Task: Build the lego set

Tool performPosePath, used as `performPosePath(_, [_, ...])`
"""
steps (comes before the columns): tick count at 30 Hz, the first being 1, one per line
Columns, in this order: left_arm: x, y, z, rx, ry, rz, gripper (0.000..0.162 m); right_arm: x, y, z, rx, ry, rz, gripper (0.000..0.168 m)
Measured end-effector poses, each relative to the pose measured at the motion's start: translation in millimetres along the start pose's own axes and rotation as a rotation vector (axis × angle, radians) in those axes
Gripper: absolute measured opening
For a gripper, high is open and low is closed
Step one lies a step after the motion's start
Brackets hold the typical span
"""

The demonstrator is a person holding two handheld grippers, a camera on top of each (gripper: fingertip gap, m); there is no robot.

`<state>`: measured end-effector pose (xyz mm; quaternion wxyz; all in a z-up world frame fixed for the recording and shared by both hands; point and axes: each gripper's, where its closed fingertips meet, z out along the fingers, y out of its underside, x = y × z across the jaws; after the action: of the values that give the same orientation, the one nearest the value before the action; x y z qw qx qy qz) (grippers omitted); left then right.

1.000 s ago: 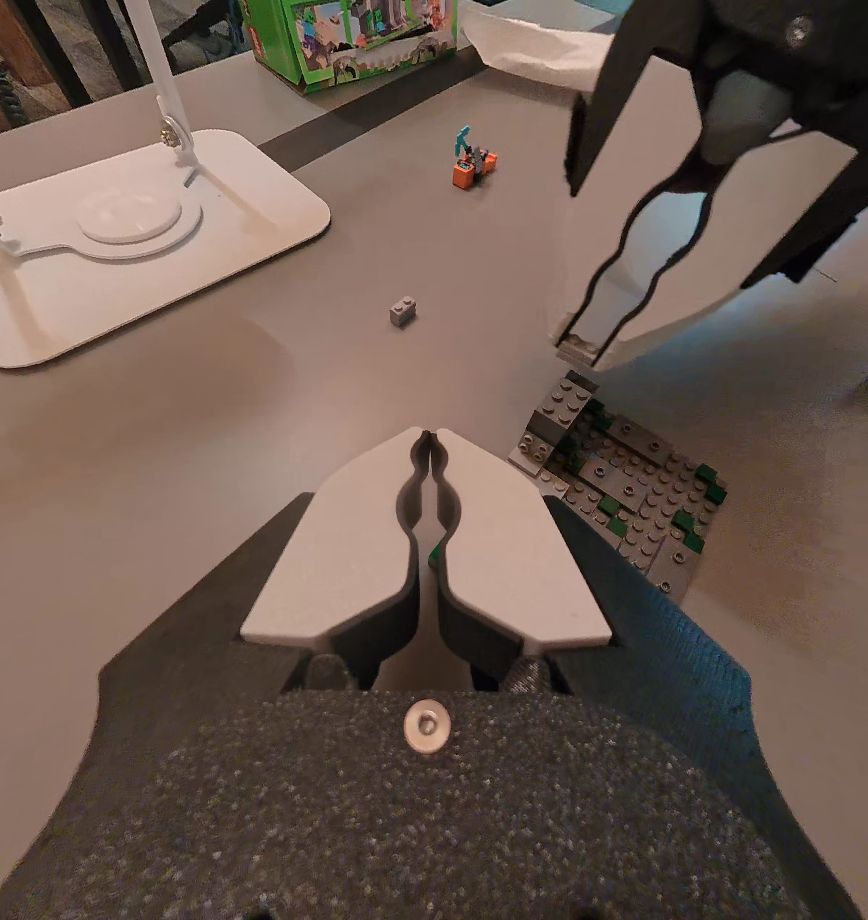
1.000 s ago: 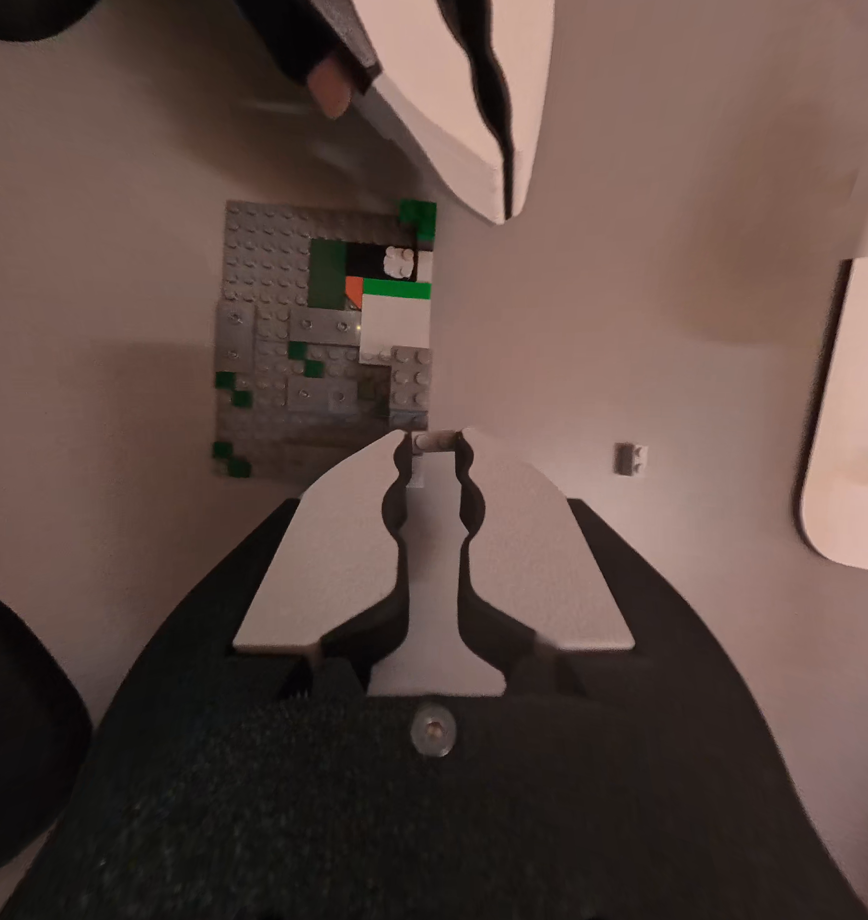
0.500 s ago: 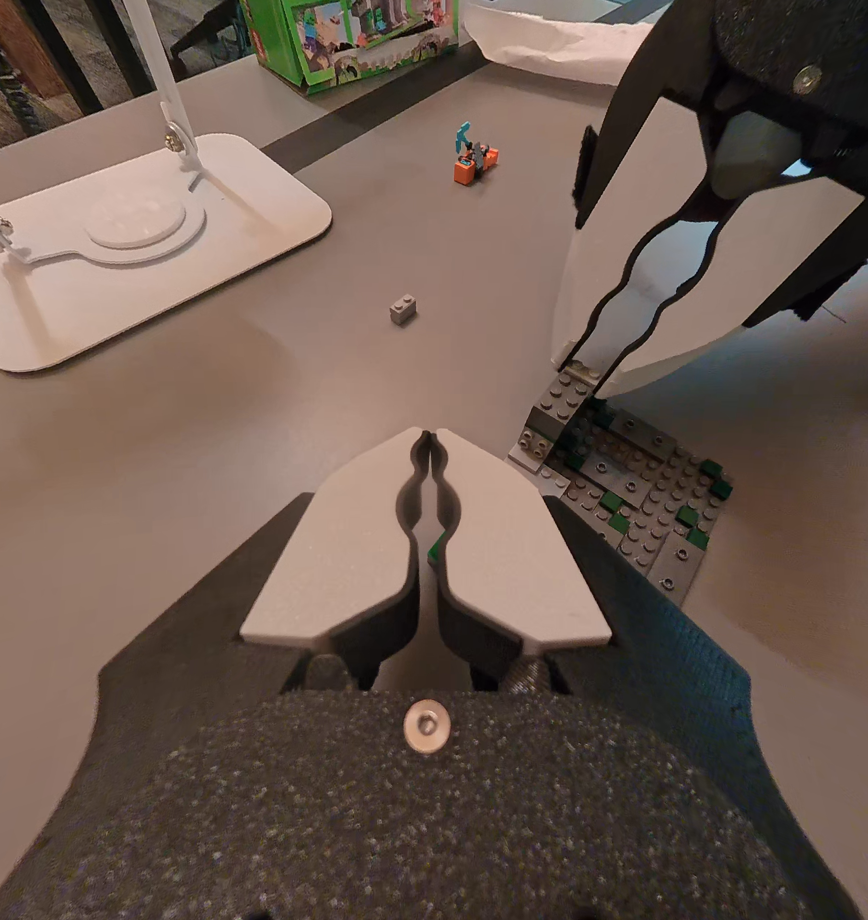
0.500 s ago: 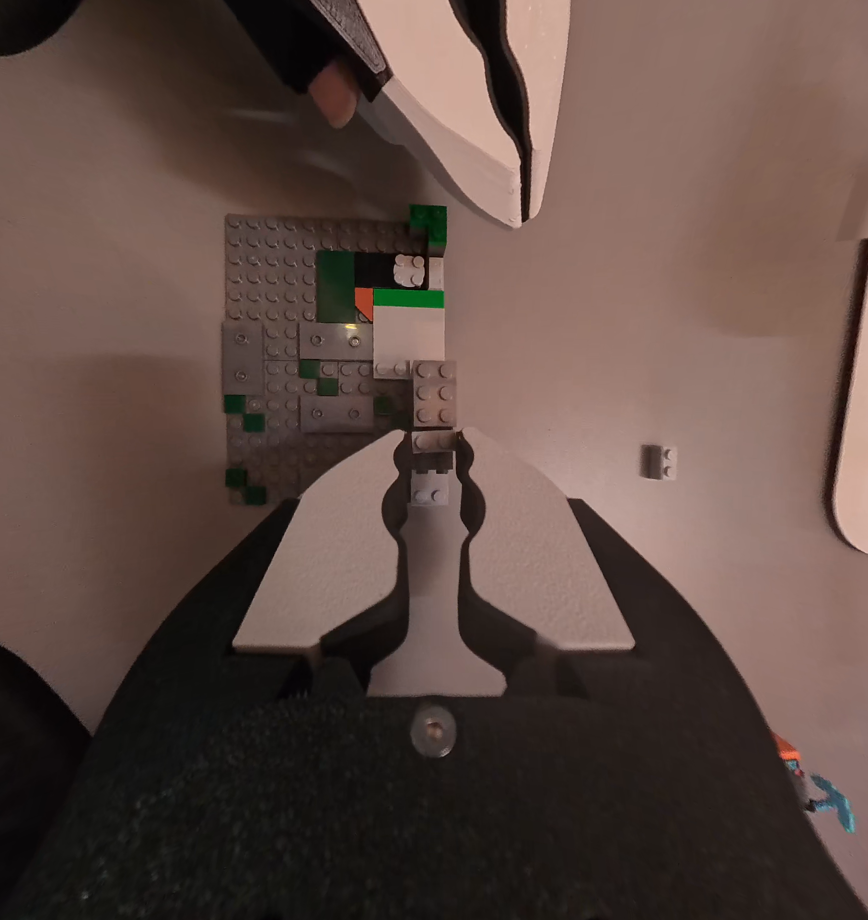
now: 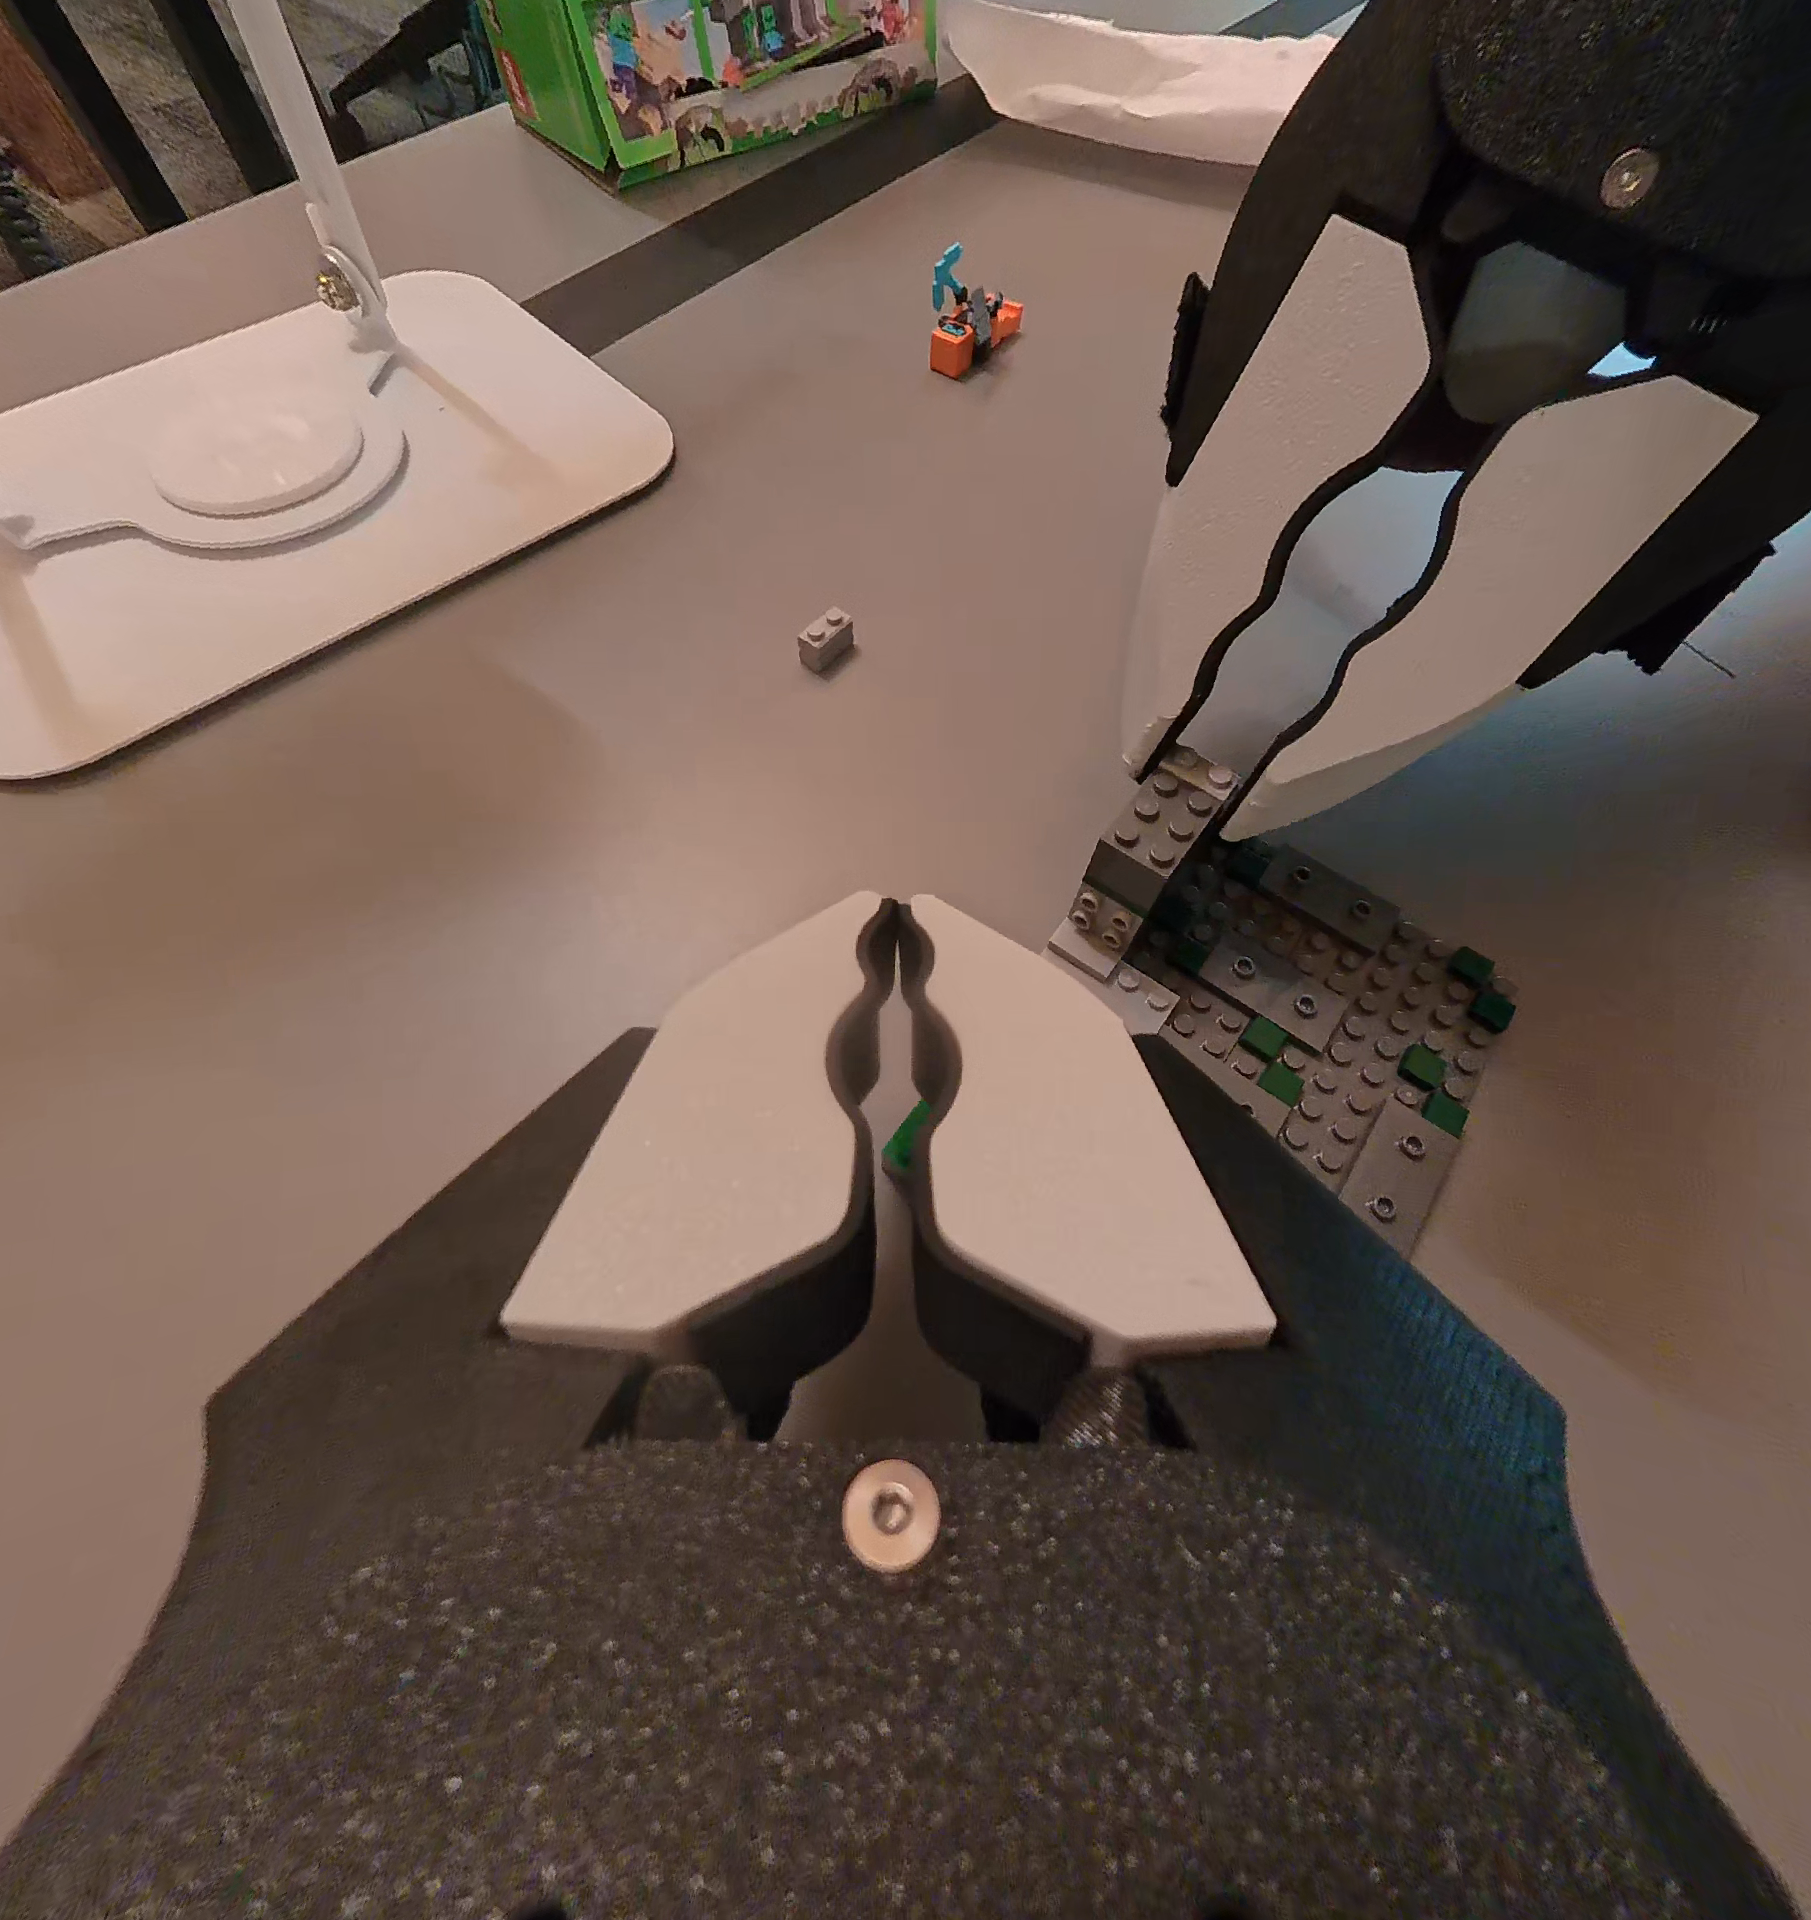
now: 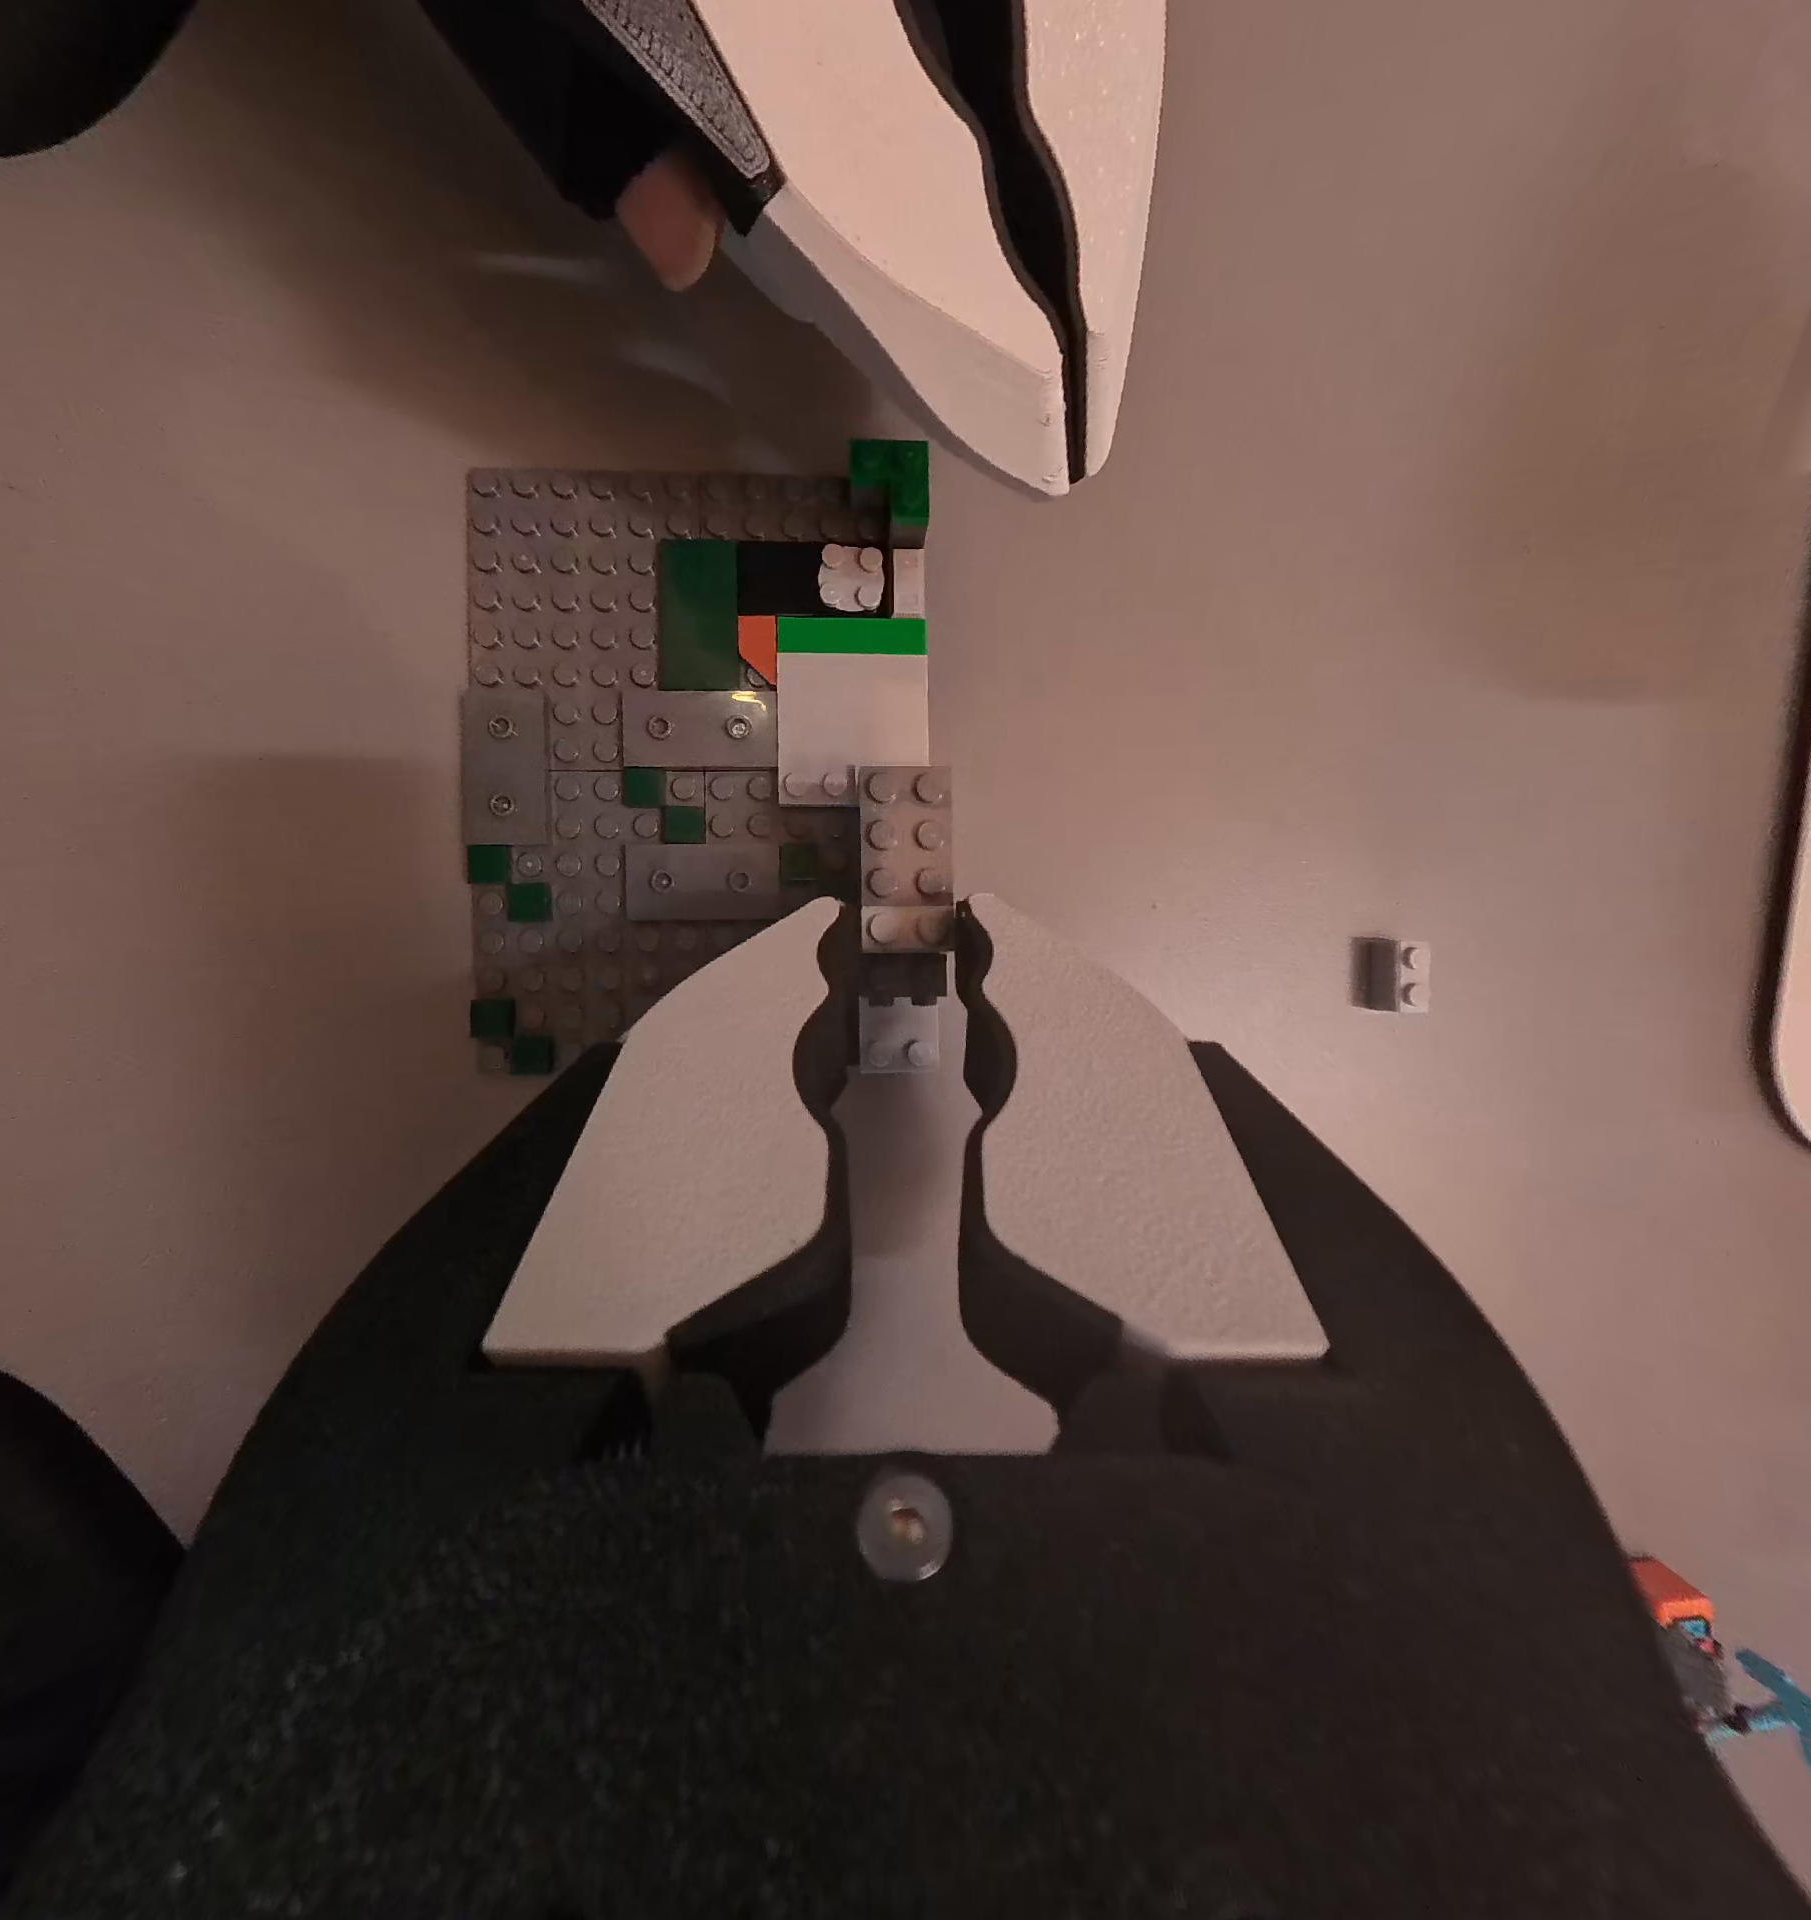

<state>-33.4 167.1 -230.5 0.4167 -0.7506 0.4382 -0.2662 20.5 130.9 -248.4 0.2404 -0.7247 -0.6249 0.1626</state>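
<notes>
The lego build sits on a grey baseplate, which also shows in the left wrist view. It carries green, white and dark tiles and a raised grey brick stack at one corner. My right gripper is shut on a small light grey brick and holds it at the end of that stack. It shows in the left wrist view too. My left gripper is shut and hovers over the build's opposite corner, near a green brick.
A loose grey 1x2 brick lies on the grey table. A small orange and teal figure stands farther back. A white stand base is at the left, with a green box and white paper at the far edge. One gripper's finger ends stand about 7 cm off the other's.
My right gripper has come down and over with the small grey brick, from beside the build onto the corner stack. My left gripper has stayed shut and nearly still.
</notes>
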Motion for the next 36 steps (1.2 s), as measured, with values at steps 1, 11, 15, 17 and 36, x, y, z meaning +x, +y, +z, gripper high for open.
performPosePath(1, [0,0,0,-0.001,0.001,0.000,0.000,0,0,0,0.001,-0.001,0.000,0.018])
performPosePath(11, [2,2,2,-0.006,0.008,0.002,0.000,-1,0,-1,0.002,-0.003,0.003,0.022])
performPosePath(15, [3,1,1,-0.006,0.010,0.005,0.000,1,5,-15,-0.017,0.032,0.047,0.029])
performPosePath(17, [4,0,0,-0.001,0.010,0.008,0.000,-1,3,-22,0.015,0.071,0.127,0.029])
performPosePath(36, [4,-3,-3,0.014,0.016,0.007,0.000,3,-5,-8,0.193,0.262,0.373,0.006])
